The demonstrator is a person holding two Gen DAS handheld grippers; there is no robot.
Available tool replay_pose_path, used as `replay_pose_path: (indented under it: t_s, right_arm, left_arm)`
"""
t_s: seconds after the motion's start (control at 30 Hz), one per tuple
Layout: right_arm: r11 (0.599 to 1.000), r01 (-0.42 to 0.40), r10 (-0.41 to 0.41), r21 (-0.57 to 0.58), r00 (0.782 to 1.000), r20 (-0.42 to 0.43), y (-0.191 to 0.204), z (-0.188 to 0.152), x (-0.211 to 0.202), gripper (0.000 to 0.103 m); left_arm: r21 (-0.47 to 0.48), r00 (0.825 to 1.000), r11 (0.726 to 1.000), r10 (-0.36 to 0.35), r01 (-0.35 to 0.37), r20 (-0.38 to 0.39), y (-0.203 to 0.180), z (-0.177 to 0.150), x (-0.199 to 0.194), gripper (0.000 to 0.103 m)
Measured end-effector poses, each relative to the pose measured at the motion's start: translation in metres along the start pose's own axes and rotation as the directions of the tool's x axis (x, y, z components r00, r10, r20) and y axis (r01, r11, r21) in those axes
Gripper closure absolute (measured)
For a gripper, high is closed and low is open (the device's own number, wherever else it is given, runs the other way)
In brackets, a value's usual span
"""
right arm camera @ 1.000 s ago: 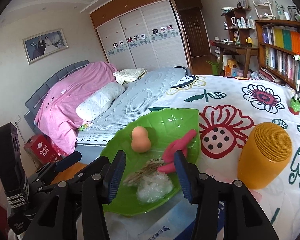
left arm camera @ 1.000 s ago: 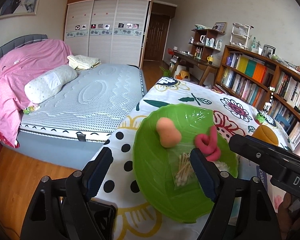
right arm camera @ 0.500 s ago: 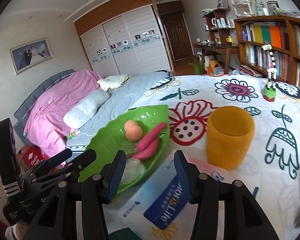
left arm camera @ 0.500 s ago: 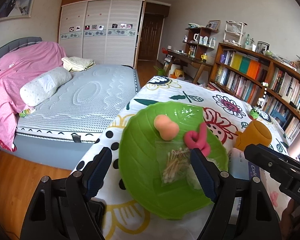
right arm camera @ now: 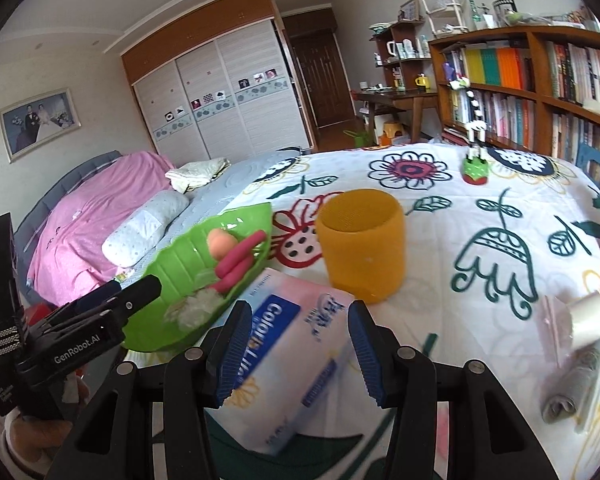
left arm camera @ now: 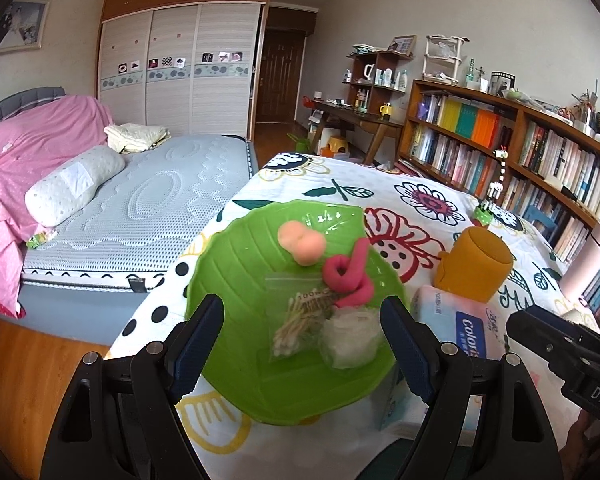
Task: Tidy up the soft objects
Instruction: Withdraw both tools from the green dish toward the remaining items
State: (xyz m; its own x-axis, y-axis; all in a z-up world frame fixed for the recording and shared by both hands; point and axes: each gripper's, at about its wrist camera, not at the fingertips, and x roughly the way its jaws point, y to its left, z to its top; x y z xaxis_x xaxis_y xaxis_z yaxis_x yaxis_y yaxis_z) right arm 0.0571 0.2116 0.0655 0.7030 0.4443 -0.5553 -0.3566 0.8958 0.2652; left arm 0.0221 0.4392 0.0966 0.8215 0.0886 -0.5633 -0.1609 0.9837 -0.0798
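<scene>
A green leaf-shaped tray [left arm camera: 236,280] [right arm camera: 172,264] lies on the flowered tablecloth. It holds a peach sponge [left arm camera: 302,242] [right arm camera: 220,242], a twisted pink soft roll [left arm camera: 350,278] [right arm camera: 238,266], a bag of cotton swabs [left arm camera: 300,318] and a clear bag of white cotton [left arm camera: 350,338] [right arm camera: 196,306]. My left gripper [left arm camera: 302,350] is open, its fingers either side of the tray's near part. A soft pack of tissues [right arm camera: 292,364] [left arm camera: 460,326] lies right of the tray. My right gripper [right arm camera: 294,354] is open just over this pack.
A yellow cylinder [right arm camera: 360,244] [left arm camera: 474,266] stands behind the tissue pack. A rolled cloth [right arm camera: 576,384] and a white roll [right arm camera: 588,318] lie at the right. A green-footed figurine [right arm camera: 476,160] stands farther back. Bookshelves [left arm camera: 520,152] line the right wall; a bed [left arm camera: 140,208] is to the left.
My right gripper has swung right, from over the tray to over the tissue pack. The left gripper's view has shifted a little, bringing more of the tray between its fingers.
</scene>
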Motion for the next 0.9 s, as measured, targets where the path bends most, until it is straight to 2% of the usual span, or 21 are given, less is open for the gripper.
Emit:
replay_pose_path:
  t_s: [0.5,0.9]
  right_arm:
    - [0.992,0.089,-0.093,0.091,0.995,0.033,-0.053,-0.014,-0.042,0.05]
    - [0.964,0.21,-0.216,0.16,0.976,0.018,-0.107,-0.032,-0.075,0.049]
  left_arm:
    - [0.091,0.997,0.993,-0.079,0.081,-0.021,-0.057,-0.004,-0.007,0.022]
    - [0.173,0.987,0.971,-0.156,0.162,-0.046,-0.109,-0.01,-0.013,0.022]
